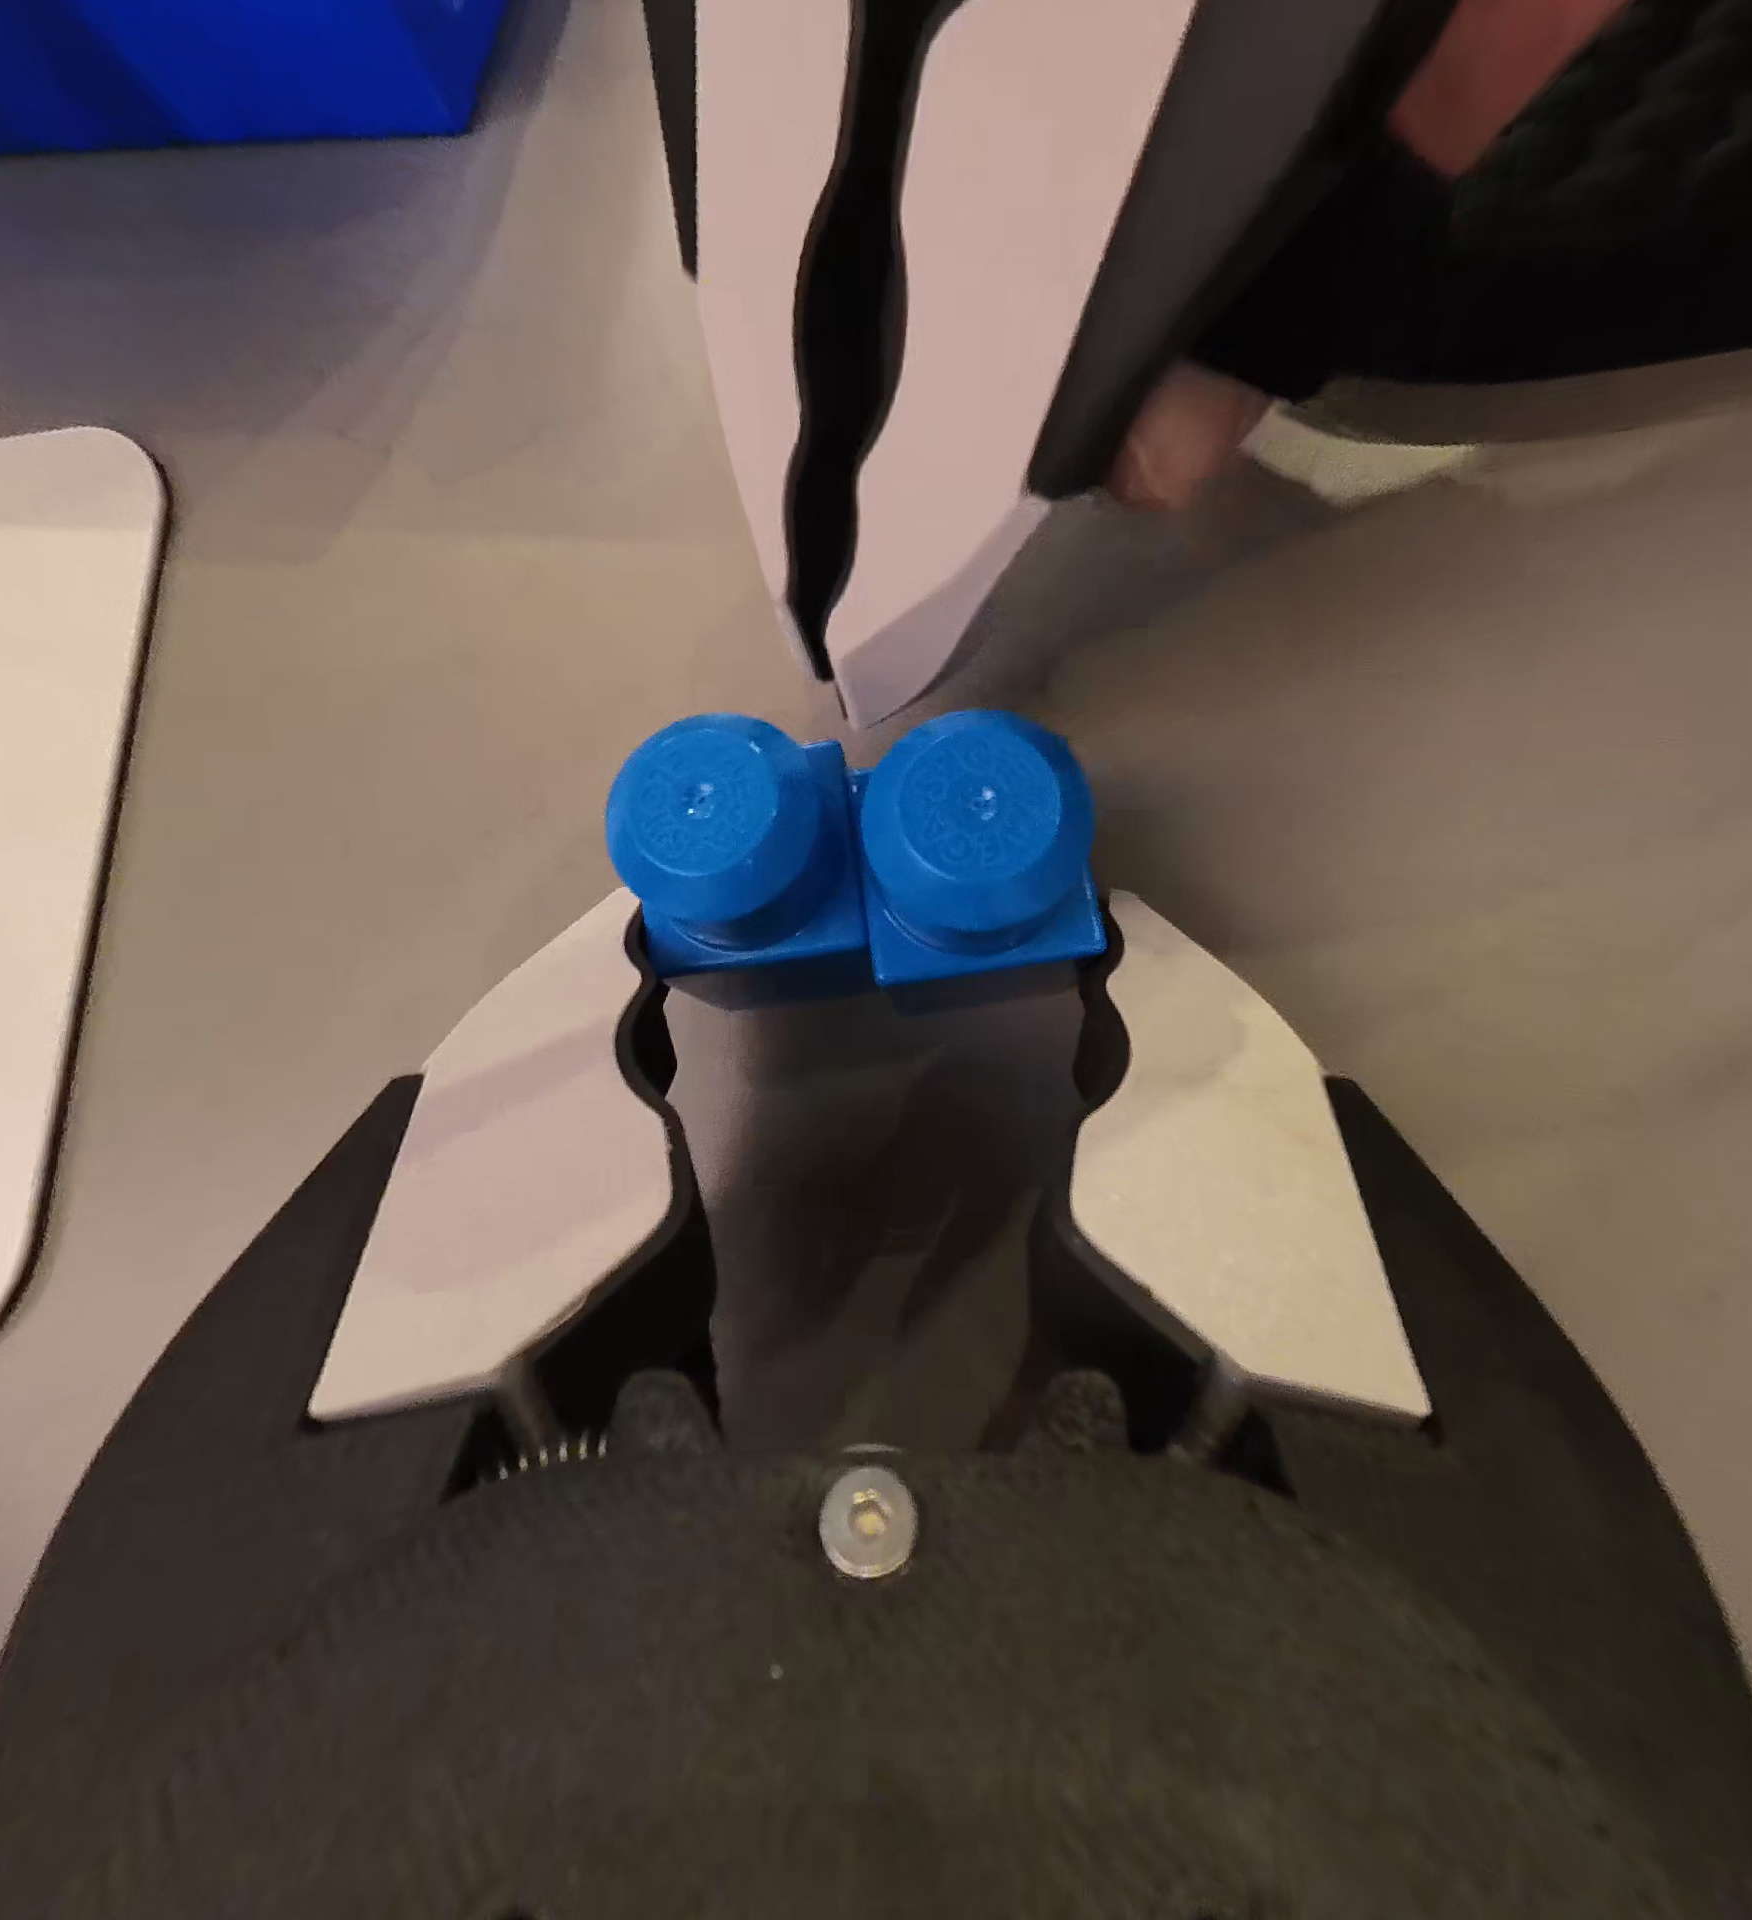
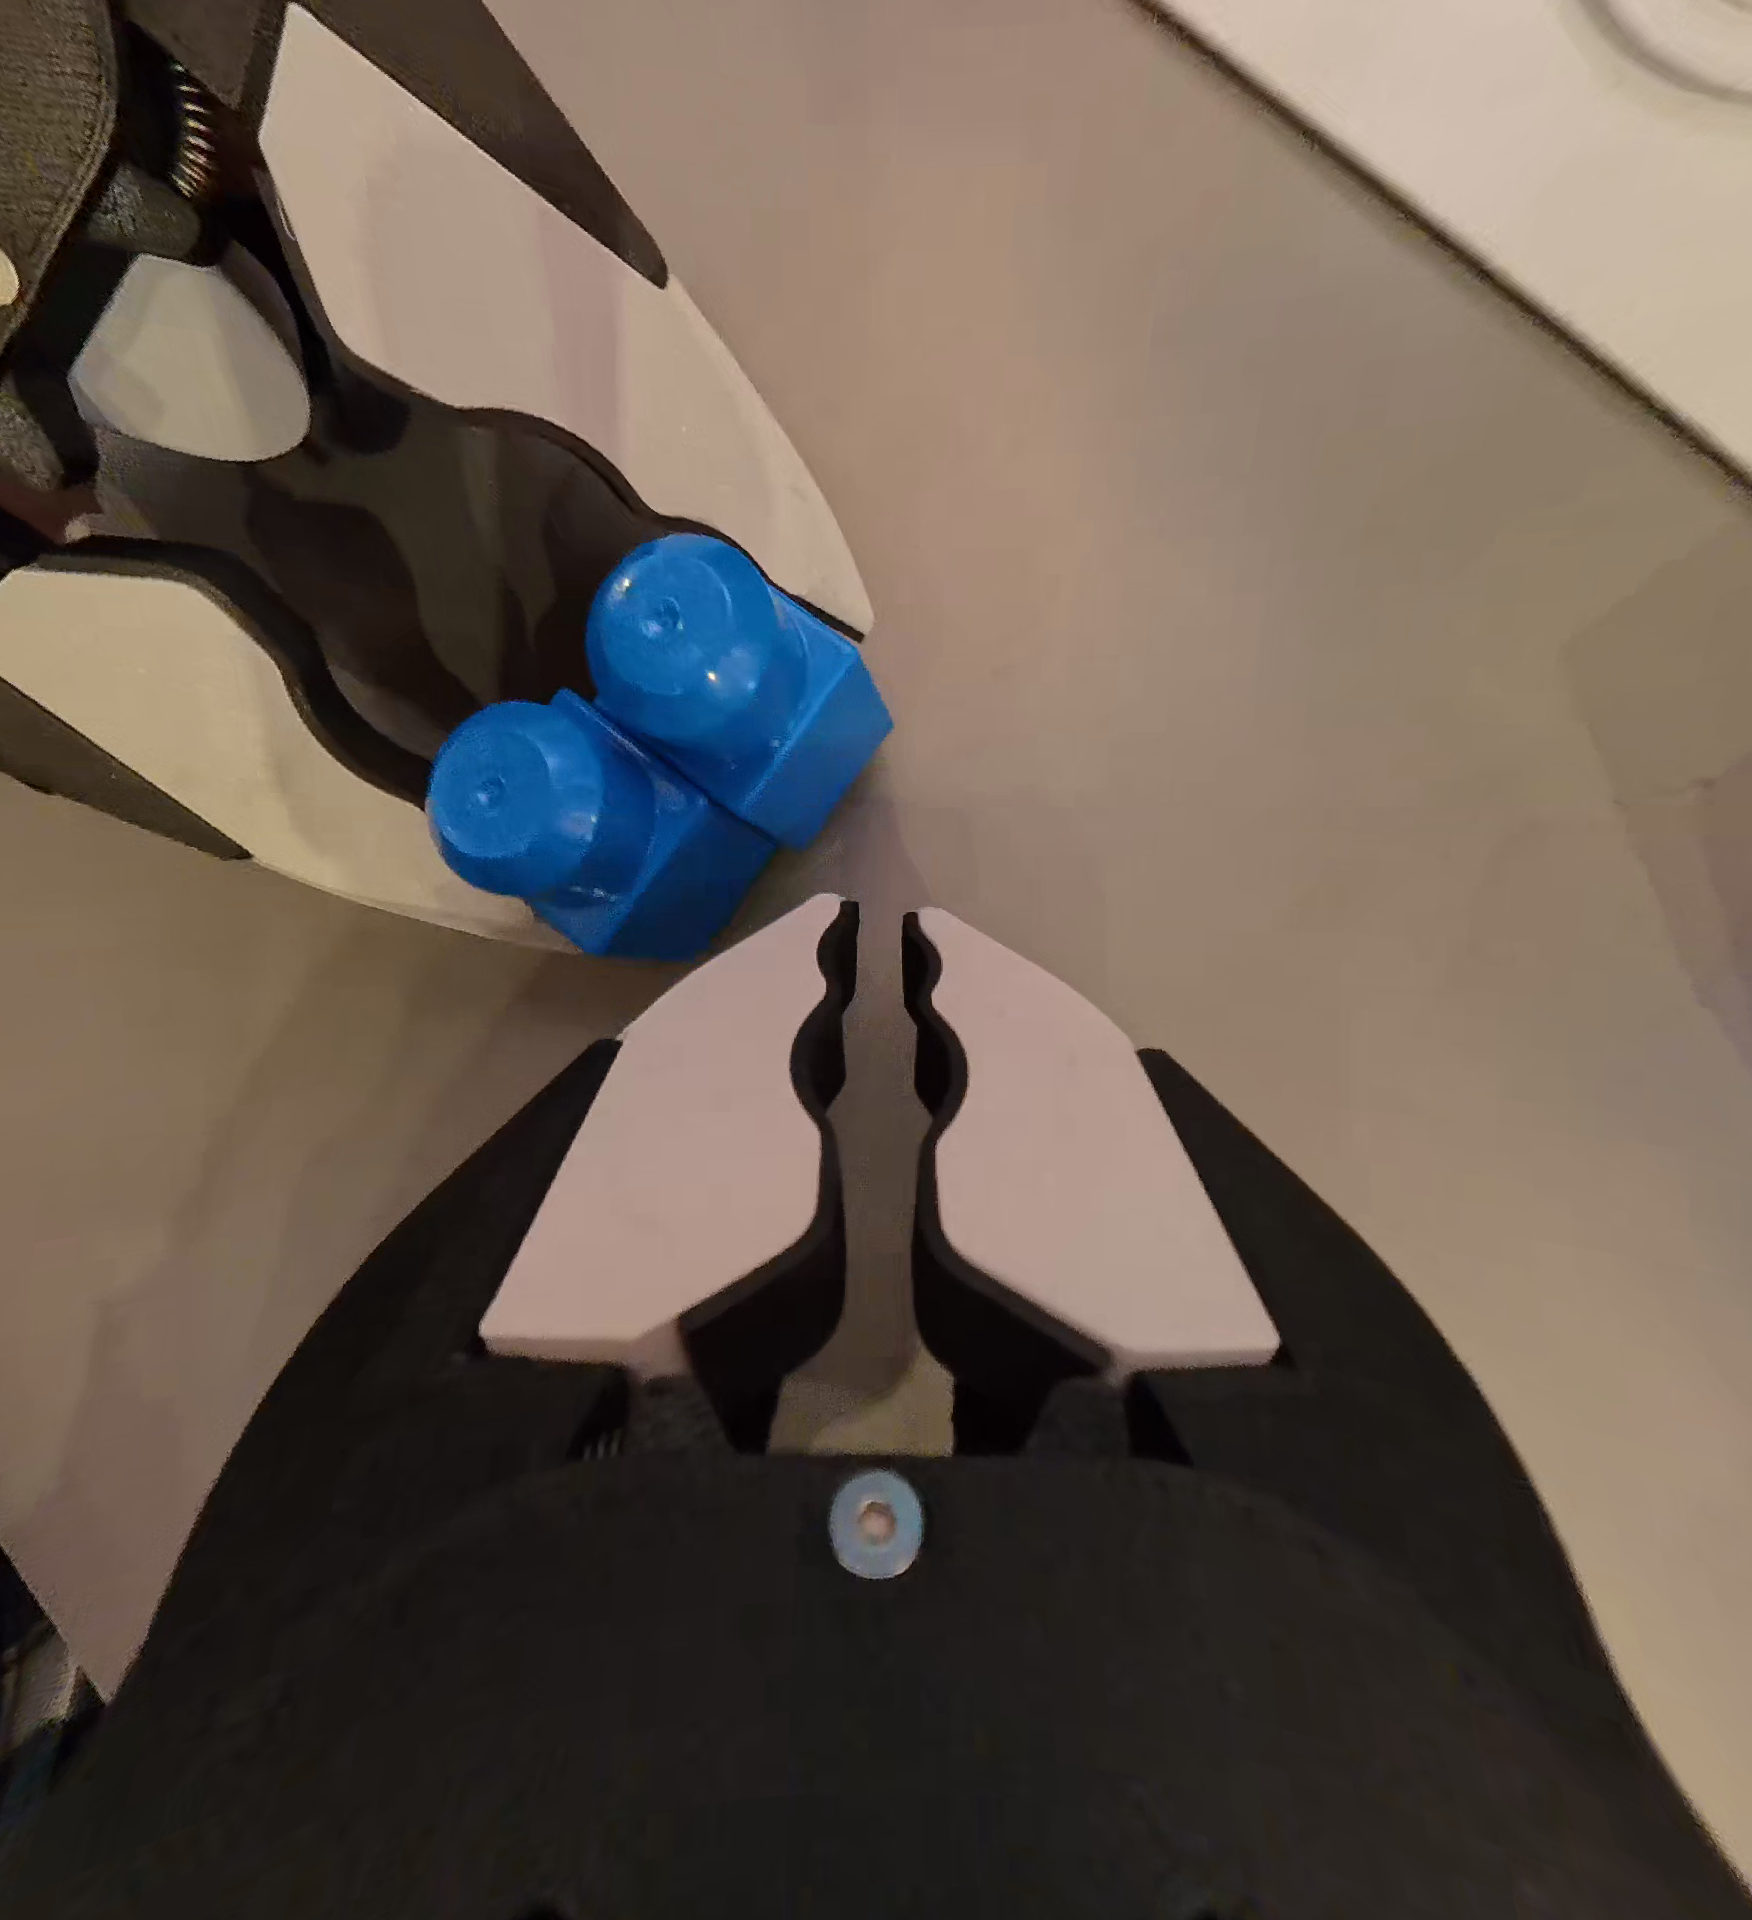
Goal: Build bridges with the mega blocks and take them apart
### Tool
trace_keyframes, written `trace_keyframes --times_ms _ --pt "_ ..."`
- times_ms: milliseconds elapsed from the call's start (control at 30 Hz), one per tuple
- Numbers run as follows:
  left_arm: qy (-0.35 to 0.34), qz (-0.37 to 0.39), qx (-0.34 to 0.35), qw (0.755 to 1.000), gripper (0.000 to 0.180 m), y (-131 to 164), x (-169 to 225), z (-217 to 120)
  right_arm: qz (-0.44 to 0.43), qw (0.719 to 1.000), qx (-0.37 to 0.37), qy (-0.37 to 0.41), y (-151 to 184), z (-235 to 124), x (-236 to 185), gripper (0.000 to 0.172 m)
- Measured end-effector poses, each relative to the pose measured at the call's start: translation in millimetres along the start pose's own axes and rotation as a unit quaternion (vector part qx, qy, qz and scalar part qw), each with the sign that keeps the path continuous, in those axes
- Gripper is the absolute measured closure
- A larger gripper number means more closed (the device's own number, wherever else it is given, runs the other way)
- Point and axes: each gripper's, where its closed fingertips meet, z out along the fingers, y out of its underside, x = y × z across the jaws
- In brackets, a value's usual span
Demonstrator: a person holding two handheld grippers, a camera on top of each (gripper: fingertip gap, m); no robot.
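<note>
Two single-stud blue plastic blocks are standing side by side on my desk [image 1: 311, 665], their flanks touching and slightly out of line with each other: the left blue block [image 1: 737, 862] and the right blue block [image 1: 986, 862], studs pointing up. They are sitting on the open grey surface, away from any edge I can see.

My left gripper [image 1: 872, 961] is bracketing the pair, spread wide. Its two white fingertips [image 1: 581, 935] are lying against the outer flanks of the blocks, one on each side; in the right wrist view the same arrangement is showing, with a block at each tip [image 2: 643, 748]. The pads appear to be pressing on the pair.

My right gripper [image 2: 880, 914] is pointing at the pair from the opposite side, its tips just short of the blocks and not touching them. Its jaws are standing nearly together with a narrow slit between the wavy black pads [image 2: 830, 997], and they are holding nothing.

Farther out, a flat white rounded-corner board [image 1: 30, 831] is lying toward the desk's left edge, and a large solid blue box [image 1: 197, 73] is sitting at the far left corner. A person's dark-sleeved hand [image 1: 1173, 447] is gripping the right tool.
</note>
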Motion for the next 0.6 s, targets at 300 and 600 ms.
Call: trace_keyframes --times_ms 300,600 --pt "0.066 0.017 0.056 0.996 0.105 -25 1 -35 -0.055 0.997 0.037 0.048 0 -104 32 0.130" --pt "0.162 0.045 0.075 0.983 0.105 -40 5 -45 -0.119 0.992 -0.024 0.021 21 -112 10 0.134"
